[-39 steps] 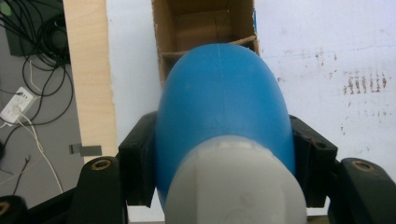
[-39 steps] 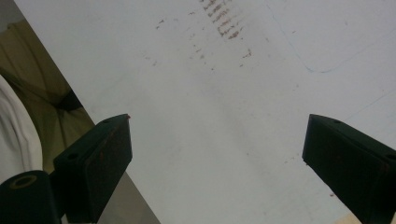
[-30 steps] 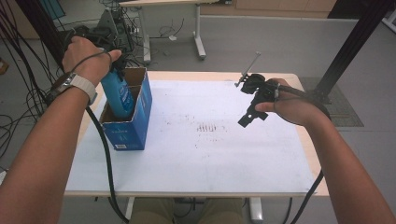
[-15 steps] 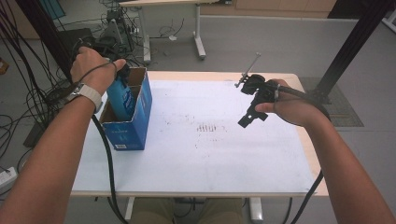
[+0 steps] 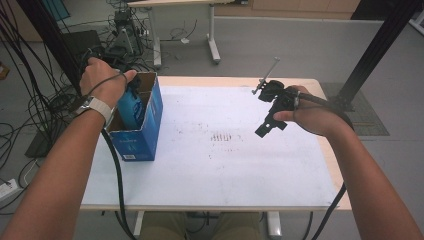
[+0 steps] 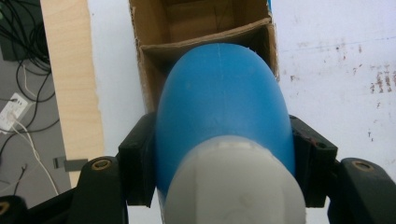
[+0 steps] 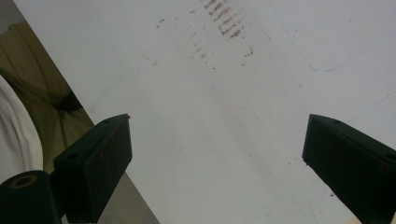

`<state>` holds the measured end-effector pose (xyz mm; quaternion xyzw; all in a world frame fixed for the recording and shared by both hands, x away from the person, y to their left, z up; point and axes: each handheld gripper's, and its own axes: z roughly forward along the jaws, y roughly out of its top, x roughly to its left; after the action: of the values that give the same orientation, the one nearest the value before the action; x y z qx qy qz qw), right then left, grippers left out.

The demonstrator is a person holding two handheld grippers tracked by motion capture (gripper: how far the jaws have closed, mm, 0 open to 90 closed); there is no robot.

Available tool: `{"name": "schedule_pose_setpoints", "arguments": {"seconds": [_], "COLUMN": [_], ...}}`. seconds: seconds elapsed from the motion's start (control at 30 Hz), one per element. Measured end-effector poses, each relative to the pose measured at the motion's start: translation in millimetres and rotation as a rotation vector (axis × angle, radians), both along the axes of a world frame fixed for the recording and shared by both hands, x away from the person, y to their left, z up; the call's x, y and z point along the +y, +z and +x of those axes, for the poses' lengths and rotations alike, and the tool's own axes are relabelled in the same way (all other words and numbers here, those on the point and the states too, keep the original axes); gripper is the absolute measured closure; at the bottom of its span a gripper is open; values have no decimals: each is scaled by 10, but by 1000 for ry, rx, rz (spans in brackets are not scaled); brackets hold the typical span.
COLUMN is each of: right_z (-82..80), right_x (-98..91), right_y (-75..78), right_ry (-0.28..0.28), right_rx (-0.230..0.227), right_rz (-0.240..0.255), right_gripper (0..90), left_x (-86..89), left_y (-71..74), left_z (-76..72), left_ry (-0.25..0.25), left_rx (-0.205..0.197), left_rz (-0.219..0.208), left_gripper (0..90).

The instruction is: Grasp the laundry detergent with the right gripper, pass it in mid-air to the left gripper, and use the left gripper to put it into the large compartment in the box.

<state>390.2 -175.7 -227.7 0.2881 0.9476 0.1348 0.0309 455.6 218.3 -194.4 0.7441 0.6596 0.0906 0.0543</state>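
Left gripper [image 6: 224,154] clamped on blue bottle [image 6: 222,107]; since a second ago the bottle has sunk into the near compartment of the blue cardboard box [image 5: 142,132] at table's left edge. Judged: placing nearly done, release next. Right gripper [image 7: 217,163] wide apart, empty, hovering over white table sheet [image 7: 224,74].

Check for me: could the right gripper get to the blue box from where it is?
Probably yes: the right gripper stands open and empty, with bare table between it and the blue box. The left gripper holds a blue bottle in the box.
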Motion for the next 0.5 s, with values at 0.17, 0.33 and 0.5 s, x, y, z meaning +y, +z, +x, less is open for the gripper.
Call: {"name": "schedule_pose_setpoints", "arguments": {"seconds": [0.17, 0.33, 0.5], "right_z": [8, 8, 6], "right_x": [21, 15, -1], "right_y": [-12, -12, -12], "right_ry": [4, 3, 2], "right_rx": [4, 5, 3], "right_rz": [0, -3, 0], "right_gripper": [81, 81, 81], "left_x": [-5, 3, -1], "left_y": [-66, -128, -184], "left_z": [4, 6, 9], "left_ry": [-4, -3, -6], "left_rx": [2, -4, -5], "left_rz": [5, 3, 5], "left_gripper": [376, 376, 376]}}
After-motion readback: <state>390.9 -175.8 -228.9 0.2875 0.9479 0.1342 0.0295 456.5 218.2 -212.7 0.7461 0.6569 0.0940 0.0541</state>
